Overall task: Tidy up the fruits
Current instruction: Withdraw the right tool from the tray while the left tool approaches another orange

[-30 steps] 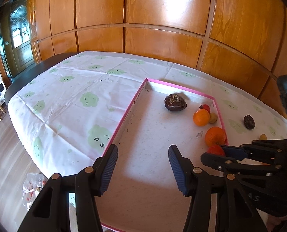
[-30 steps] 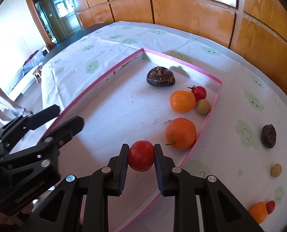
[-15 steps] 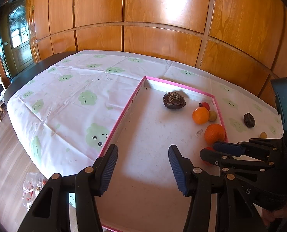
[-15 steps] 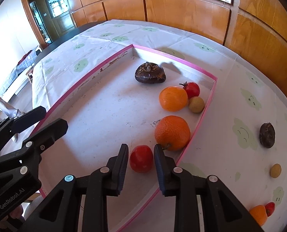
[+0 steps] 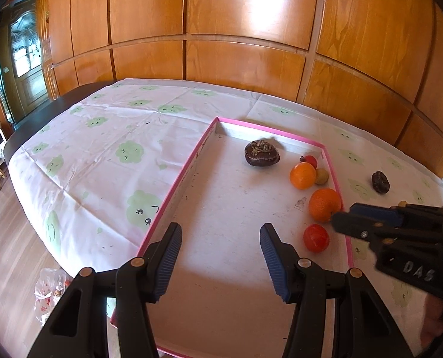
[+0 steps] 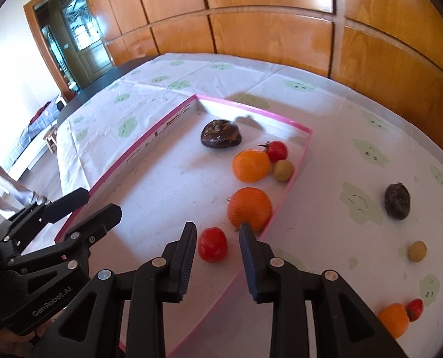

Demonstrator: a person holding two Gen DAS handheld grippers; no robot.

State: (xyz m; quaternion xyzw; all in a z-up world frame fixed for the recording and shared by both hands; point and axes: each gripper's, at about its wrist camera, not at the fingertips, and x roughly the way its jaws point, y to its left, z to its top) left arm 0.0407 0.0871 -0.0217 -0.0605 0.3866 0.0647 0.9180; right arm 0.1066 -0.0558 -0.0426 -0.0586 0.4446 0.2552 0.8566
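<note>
Right wrist view: red tomato [image 6: 212,244] down on the floor of the pink-edged tray [image 6: 150,137], free between the two fingers of the right gripper [image 6: 218,255], not pinched. Jaws apart, a gap on each side of the tomato. Likely just set there to join the other fruit, near the big orange [image 6: 249,208] at 1 o'clock from it. Farther up at 12 o'clock, the smaller orange [image 6: 250,165], a second red tomato [image 6: 277,151] and a little green-brown fruit [image 6: 283,170], bunched close by the right wall of the tray. Dark wrinkled fruit [image 6: 220,137] alone toward the far end. All lined along one side, maybe to leave room for more.

Still out on the tablecloth [image 6: 355,155]: another dark fruit [image 6: 396,200] at 3 o'clock, a small yellow-brown one [image 6: 417,251] below it, and an orange [image 6: 393,319] with a red fruit [image 6: 415,309] at 5 o'clock. Hard to say what that red one is, too close to the picture's edge. Probably next to go in the tray.

Right gripper low, tilted down over the near right side of the tray. Left gripper [image 5: 221,261] held higher above the near part of the tray, jaws wide apart, nothing between them, pointed toward the far end. Waiting, by the look of it.
</note>
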